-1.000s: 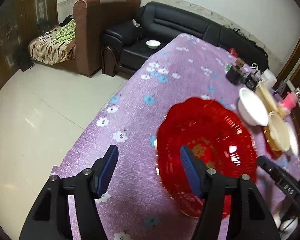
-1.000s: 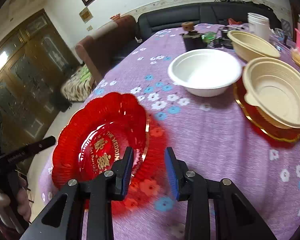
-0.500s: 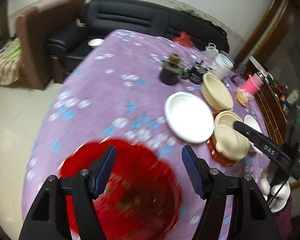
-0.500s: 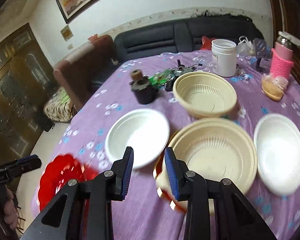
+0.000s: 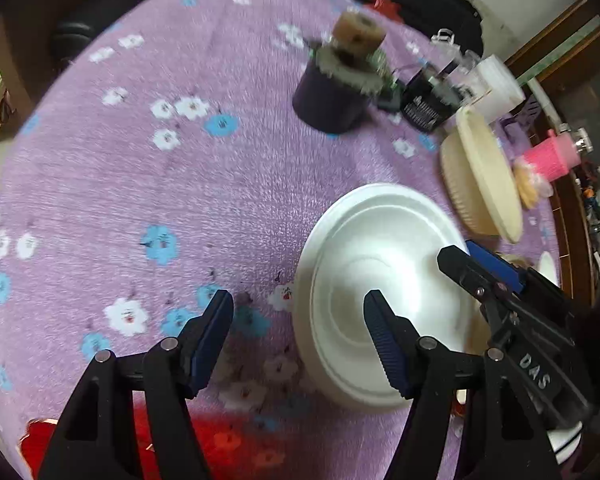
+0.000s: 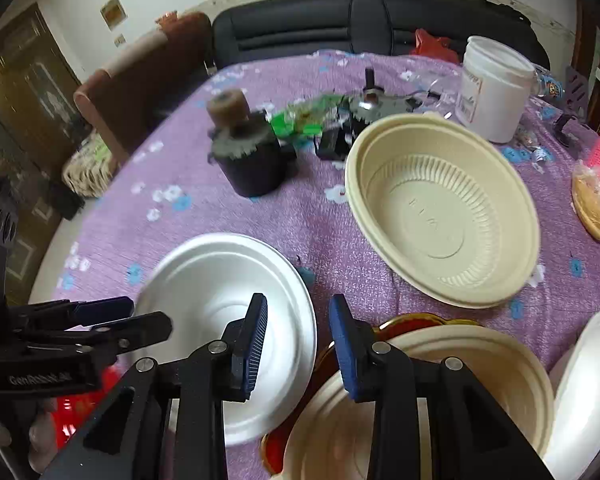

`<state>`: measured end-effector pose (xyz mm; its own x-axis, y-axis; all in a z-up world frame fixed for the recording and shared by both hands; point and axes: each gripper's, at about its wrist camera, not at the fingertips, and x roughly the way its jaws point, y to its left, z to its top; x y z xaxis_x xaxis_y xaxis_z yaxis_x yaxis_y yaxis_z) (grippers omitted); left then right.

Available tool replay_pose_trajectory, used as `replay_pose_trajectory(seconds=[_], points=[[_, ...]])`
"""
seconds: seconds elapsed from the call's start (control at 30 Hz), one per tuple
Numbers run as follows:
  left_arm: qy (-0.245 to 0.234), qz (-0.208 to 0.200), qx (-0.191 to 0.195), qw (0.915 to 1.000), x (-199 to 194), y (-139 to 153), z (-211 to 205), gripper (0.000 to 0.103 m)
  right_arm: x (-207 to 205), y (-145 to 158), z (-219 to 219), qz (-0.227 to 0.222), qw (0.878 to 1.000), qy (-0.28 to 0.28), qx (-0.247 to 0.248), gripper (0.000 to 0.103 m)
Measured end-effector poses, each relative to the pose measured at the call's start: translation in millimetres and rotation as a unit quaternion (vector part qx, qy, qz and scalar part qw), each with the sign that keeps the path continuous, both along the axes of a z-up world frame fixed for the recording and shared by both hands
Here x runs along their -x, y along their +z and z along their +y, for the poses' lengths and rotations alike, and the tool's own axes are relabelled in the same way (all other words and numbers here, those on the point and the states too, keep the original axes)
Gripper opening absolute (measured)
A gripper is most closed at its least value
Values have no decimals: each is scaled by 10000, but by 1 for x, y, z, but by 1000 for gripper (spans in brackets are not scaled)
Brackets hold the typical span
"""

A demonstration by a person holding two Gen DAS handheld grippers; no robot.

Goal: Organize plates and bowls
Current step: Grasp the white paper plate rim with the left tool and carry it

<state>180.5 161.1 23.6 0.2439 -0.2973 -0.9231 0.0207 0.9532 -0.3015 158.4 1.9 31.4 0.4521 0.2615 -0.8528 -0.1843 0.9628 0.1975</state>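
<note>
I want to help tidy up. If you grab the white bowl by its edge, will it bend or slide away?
The white foam bowl looks thin-walled and probably very light, so its rim may flex or dent under a pinch. It sits empty on the purple tablecloth, so a push would likely slide it rather than tip it.

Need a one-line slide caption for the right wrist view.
Open right gripper above a white foam bowl and a stacked beige bowl, on the purple floral tablecloth.

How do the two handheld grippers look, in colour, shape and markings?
Both the left gripper and the right gripper have black angular plastic fingers with silver bolt heads and ribbed blue pads. White lettering is printed on each body: "DAS" on the right one, "GenRobot.AI" on the left. No cables or sleeves are visible.
</note>
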Motion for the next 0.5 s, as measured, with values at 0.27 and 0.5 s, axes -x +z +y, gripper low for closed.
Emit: replay_pose_trajectory(seconds=[0.27, 0.5], points=[[-137, -64, 62, 9999, 1, 4, -7, 24, 4, 3, 7, -101, 9998, 85, 165, 17], [-89, -688, -105, 9975, 46, 59, 10, 24, 47, 52, 22, -519, 9983, 213, -148, 16]])
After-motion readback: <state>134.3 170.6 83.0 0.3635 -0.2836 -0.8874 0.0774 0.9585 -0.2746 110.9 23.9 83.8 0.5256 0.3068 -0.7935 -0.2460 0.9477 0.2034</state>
